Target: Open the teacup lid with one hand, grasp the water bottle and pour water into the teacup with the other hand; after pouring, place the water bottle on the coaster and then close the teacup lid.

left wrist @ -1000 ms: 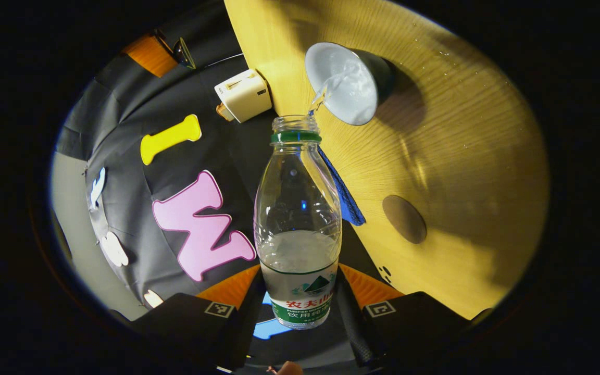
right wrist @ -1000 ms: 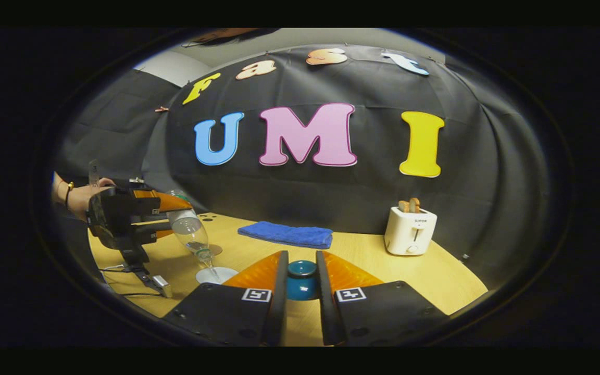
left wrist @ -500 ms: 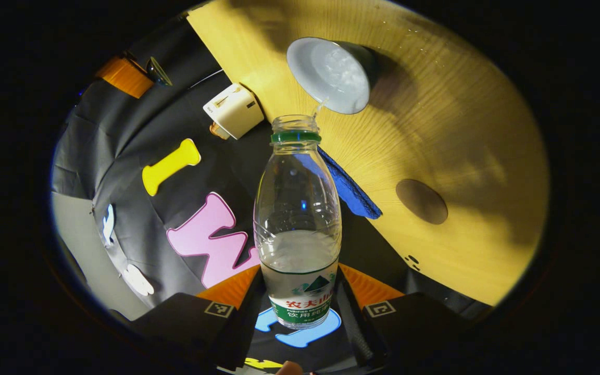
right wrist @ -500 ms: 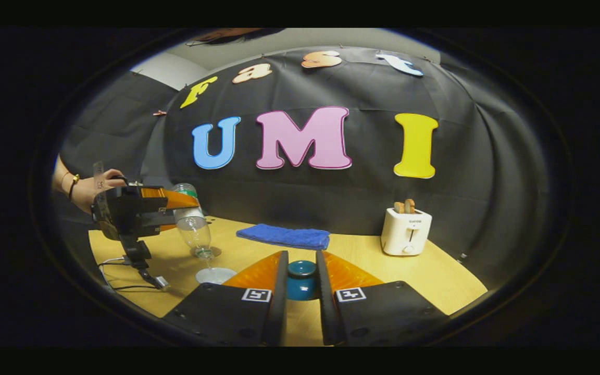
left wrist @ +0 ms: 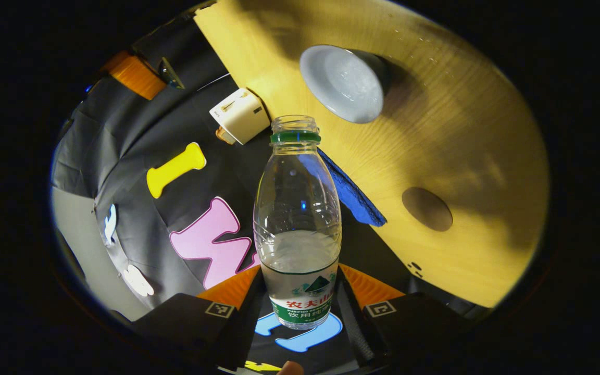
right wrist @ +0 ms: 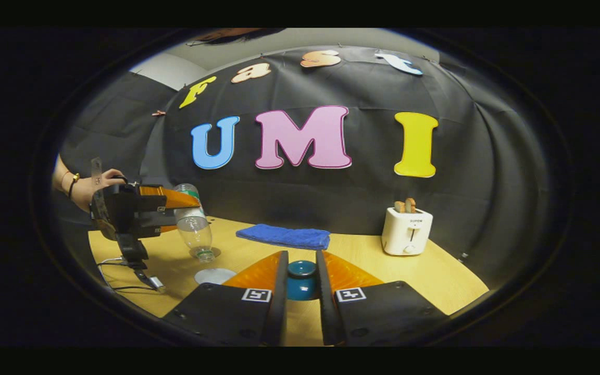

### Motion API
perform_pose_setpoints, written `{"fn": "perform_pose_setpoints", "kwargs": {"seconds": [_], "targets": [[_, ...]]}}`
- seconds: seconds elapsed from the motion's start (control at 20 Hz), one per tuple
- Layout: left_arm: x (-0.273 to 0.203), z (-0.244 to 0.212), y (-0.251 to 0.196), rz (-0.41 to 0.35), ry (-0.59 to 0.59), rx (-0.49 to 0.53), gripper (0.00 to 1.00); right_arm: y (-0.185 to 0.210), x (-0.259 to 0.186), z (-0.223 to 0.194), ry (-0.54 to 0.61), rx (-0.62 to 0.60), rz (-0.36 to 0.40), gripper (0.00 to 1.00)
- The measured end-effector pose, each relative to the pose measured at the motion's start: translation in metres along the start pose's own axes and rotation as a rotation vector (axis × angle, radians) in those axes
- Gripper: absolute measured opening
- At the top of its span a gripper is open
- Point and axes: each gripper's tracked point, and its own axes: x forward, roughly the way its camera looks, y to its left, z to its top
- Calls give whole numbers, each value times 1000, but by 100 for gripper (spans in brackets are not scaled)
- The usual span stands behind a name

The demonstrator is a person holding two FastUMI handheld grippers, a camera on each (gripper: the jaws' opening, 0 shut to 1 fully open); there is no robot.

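Left gripper view: fingers (left wrist: 237, 299) clamp the water bottle (left wrist: 297, 224); right fingers (right wrist: 279, 291) clamp the lid (right wrist: 301, 279).

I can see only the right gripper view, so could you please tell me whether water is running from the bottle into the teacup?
Observer: No. The left gripper view shows no stream at the mouth of the water bottle, and the teacup has water in it.
Operator: Thank you. How much water is left in the bottle?
Observer: Water sits in the end near the jaws of the left gripper, reaching just above the label.
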Motion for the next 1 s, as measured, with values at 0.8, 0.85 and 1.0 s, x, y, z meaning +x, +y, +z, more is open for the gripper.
{"fn": "perform_pose_setpoints", "kwargs": {"seconds": [0.8, 0.85, 1.0], "targets": [[19, -55, 8, -45, 16, -1660, 76, 36, 24, -4, 41, -37, -77, 36], [24, -56, 6, -60, 1, -1758, 76, 39, 25, -4, 44, -39, -84, 36], [32, -53, -6, -106, -56, -2045, 76, 46, 26, -4, 49, -43, -102, 36]]}}
